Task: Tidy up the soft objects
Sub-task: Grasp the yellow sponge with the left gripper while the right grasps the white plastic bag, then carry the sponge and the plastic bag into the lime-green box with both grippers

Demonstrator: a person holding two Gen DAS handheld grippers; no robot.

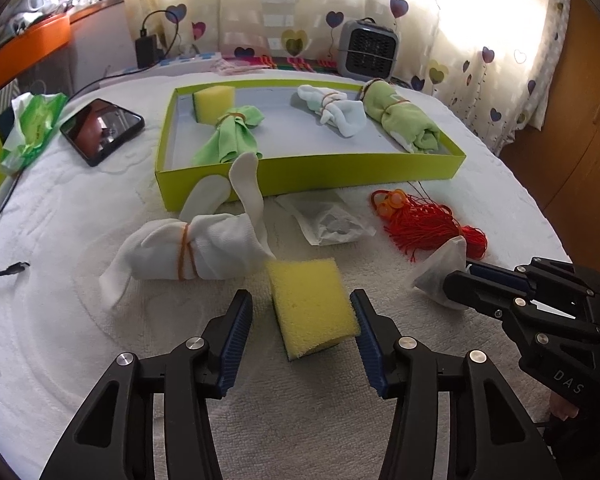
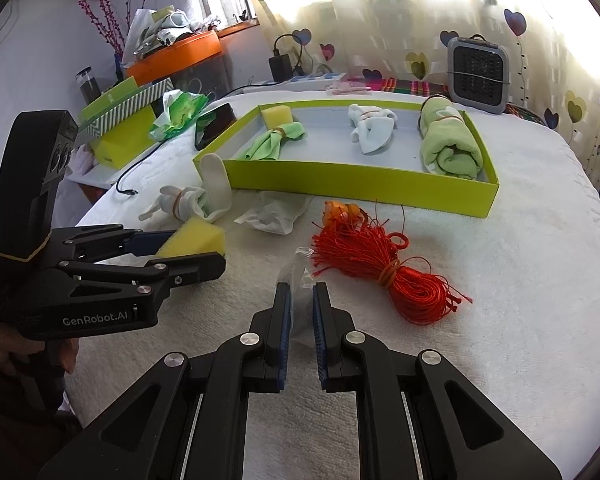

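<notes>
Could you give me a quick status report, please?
Left gripper straddling yellow sponge, not clamped. Right gripper shut on clear bag. Green tray unobstructed.

I read two markings, both on claw bodies. On the black housing of the right claw (image 1: 456, 286), seen from the left wrist camera, white spaced capitals read "DAS"; the word runs on past the picture's edge, so I cannot confirm the rest. On the side of the left claw (image 2: 204, 248), seen from the right wrist camera, white lettering reads "GenRobot.AI". Small white print sits at that housing's far left edge, too small and cropped to read. I find no other legible text.
</notes>
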